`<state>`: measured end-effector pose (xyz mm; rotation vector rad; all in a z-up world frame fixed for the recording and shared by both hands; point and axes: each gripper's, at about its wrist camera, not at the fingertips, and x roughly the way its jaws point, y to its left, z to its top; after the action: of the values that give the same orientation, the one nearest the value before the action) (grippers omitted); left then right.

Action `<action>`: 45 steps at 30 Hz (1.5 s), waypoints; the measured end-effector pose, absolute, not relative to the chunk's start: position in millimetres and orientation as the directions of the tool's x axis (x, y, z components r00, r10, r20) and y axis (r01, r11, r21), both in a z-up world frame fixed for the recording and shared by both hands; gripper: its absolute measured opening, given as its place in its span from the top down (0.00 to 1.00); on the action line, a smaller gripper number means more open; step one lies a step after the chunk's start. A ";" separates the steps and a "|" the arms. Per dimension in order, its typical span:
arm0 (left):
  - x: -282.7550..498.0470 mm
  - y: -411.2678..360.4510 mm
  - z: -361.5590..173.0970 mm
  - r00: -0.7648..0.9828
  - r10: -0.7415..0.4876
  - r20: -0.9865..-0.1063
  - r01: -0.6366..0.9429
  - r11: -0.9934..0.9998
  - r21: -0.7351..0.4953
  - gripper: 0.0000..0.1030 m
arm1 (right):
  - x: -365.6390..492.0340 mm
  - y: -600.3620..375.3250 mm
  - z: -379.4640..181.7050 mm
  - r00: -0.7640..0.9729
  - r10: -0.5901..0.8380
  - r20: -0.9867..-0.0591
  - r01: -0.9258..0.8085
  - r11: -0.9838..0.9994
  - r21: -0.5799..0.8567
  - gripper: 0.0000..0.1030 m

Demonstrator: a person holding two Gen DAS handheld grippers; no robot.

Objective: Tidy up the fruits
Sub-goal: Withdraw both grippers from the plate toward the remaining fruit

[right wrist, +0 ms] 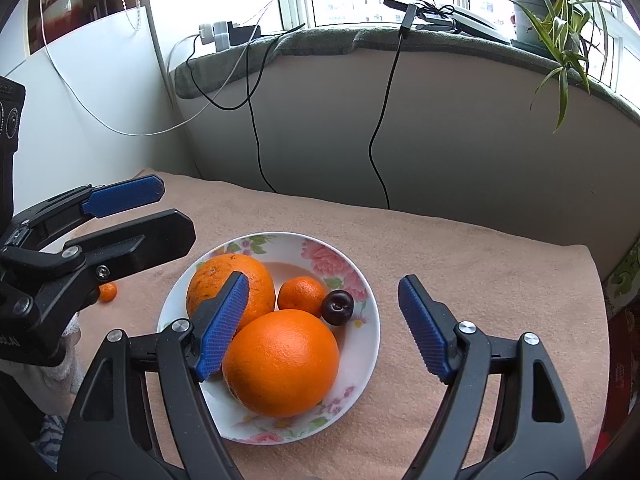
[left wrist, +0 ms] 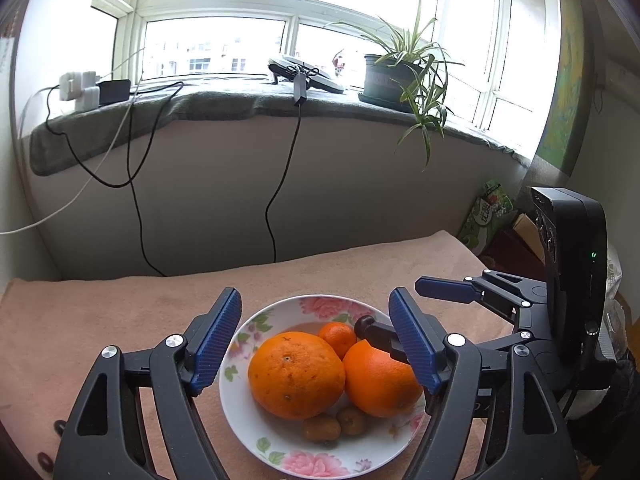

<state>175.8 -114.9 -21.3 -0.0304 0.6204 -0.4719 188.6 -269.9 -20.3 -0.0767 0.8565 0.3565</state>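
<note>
Left wrist view: left tongs (left wrist: 316, 344) gape wide, empty, above the bowl (left wrist: 256, 436) of oranges.

Right wrist view: right tongs (right wrist: 322, 330) equally open, empty; stray mandarin (right wrist: 107, 292) lies on the counter (right wrist: 460, 248) left of the bowl, nearer the left tongs.

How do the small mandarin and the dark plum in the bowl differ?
The mandarin is bright orange with dimpled skin; the plum is dark purple, smooth and glossy. The mandarin is larger than the plum. The mandarin sits between the two big oranges; the plum lies nearer the bowl rim. Both are round, touch each other and rest inside the bowl.
</note>
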 end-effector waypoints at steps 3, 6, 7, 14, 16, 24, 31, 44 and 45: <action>171.4 -112.2 -18.9 0.719 -0.430 -0.545 0.414 0.896 -0.161 0.25 | 184.6 -267.5 -17.9 0.607 0.270 -0.748 -0.333 0.940 0.069 0.22; 167.6 -108.8 -16.7 0.725 -0.429 -0.540 0.410 0.898 -0.162 0.25 | 180.4 -264.3 -15.6 0.611 0.267 -0.746 -0.334 0.941 0.063 0.22; 166.2 -107.6 -15.8 0.727 -0.428 -0.538 0.409 0.898 -0.162 0.25 | 178.8 -263.4 -14.9 0.613 0.264 -0.745 -0.333 0.941 0.060 0.22; 154.8 -99.4 -8.9 0.743 -0.421 -0.519 0.401 0.902 -0.158 0.25 | 167.7 -256.6 -6.3 0.638 0.261 -0.724 -0.329 0.943 0.049 0.22; 151.5 -96.0 -7.1 0.749 -0.420 -0.513 0.397 0.904 -0.160 0.25 | 164.8 -254.5 -3.7 0.644 0.262 -0.719 -0.330 0.943 0.048 0.22; 139.8 -79.6 -2.9 0.767 -0.405 -0.498 0.380 0.912 -0.156 0.25 | 156.4 -239.6 5.6 0.665 0.258 -0.701 -0.341 0.940 0.023 0.22; 132.5 -54.2 -3.0 0.786 -0.373 -0.493 0.343 0.926 -0.156 0.25 | 153.3 -221.0 6.4 0.654 0.265 -0.708 -0.365 0.931 0.011 0.22; 117.0 31.4 -4.9 0.846 -0.242 -0.476 0.195 0.970 -0.147 0.26 | 154.3 -179.9 4.7 0.618 0.348 -0.705 -0.432 0.900 0.065 0.22; 115.0 39.0 -6.6 0.849 -0.232 -0.475 0.182 0.972 -0.150 0.26 | 154.3 -176.1 3.5 0.613 0.354 -0.706 -0.438 0.896 0.070 0.22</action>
<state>115.0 39.0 -6.6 -0.1006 0.5131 -0.2188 154.3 -176.1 3.5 -0.1135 0.7886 0.4579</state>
